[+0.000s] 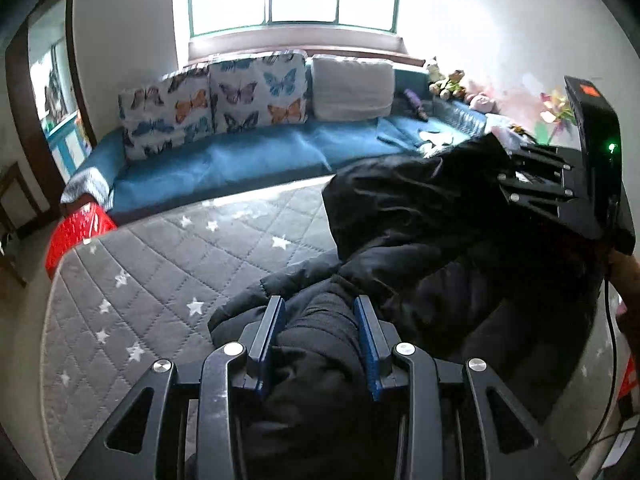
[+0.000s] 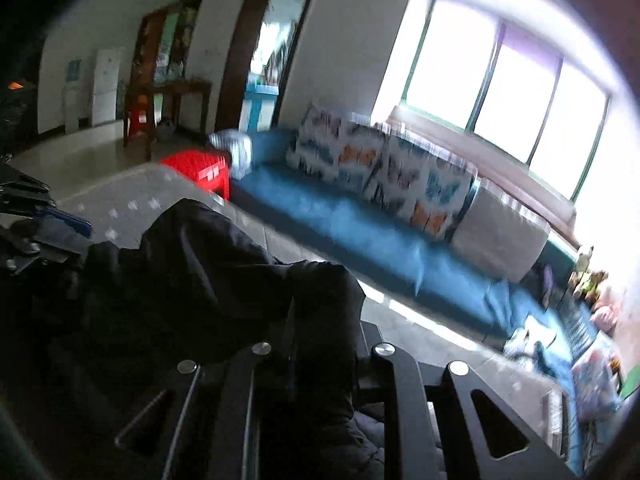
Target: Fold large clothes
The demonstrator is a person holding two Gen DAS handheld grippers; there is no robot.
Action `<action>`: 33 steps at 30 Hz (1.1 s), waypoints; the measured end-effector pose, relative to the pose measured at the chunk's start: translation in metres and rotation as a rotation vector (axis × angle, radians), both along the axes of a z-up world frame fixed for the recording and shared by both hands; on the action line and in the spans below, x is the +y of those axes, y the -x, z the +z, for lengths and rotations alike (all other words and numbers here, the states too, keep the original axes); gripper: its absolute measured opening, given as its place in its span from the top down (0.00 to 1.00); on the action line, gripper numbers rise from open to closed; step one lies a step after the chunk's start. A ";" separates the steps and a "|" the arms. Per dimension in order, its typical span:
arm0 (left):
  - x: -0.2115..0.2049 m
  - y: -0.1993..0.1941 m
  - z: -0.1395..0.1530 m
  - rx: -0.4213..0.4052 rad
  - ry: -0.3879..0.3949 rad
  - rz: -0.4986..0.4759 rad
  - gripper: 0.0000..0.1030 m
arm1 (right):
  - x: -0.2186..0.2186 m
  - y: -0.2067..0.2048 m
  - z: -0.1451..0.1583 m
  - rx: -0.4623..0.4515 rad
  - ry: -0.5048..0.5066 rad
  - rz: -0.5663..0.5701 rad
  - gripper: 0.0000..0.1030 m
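Note:
A large black padded jacket [image 1: 420,232] is bunched up above a grey quilted mattress with white stars [image 1: 152,280]. My left gripper [image 1: 320,312] is shut on a thick fold of the jacket between its blue pads. My right gripper [image 2: 320,320] is shut on another part of the jacket [image 2: 200,272], which covers its fingertips. The right gripper's body shows at the right of the left wrist view [image 1: 568,184], lifted above the mattress. The left gripper shows at the left edge of the right wrist view [image 2: 44,232]. The right wrist view is blurred.
A blue sofa [image 1: 224,164] with butterfly cushions [image 1: 256,92] and a white cushion [image 1: 352,88] runs behind the mattress under a bright window. A red plastic stool [image 1: 76,232] stands at the mattress's far left corner. Soft toys [image 1: 448,84] sit at the sofa's right end.

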State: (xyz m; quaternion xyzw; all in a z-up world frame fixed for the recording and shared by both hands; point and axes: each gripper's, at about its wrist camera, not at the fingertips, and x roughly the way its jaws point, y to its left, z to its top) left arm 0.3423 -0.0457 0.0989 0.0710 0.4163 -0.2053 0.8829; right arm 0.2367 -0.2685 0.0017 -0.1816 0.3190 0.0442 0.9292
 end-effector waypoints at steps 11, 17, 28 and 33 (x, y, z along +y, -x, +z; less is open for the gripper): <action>0.002 -0.072 -0.104 0.116 -0.039 0.093 0.47 | -0.030 -0.041 -0.054 0.293 -0.035 -0.108 0.76; 0.006 -0.094 -0.139 0.157 -0.051 0.114 0.40 | -0.031 -0.042 -0.045 0.323 -0.036 -0.127 0.74; 0.004 -0.104 -0.153 0.147 -0.096 0.147 0.25 | -0.063 0.039 0.016 0.267 -0.173 -0.148 0.70; 0.003 -0.106 -0.152 0.151 -0.109 0.167 0.17 | -0.091 0.034 -0.014 0.304 -0.225 -0.219 0.68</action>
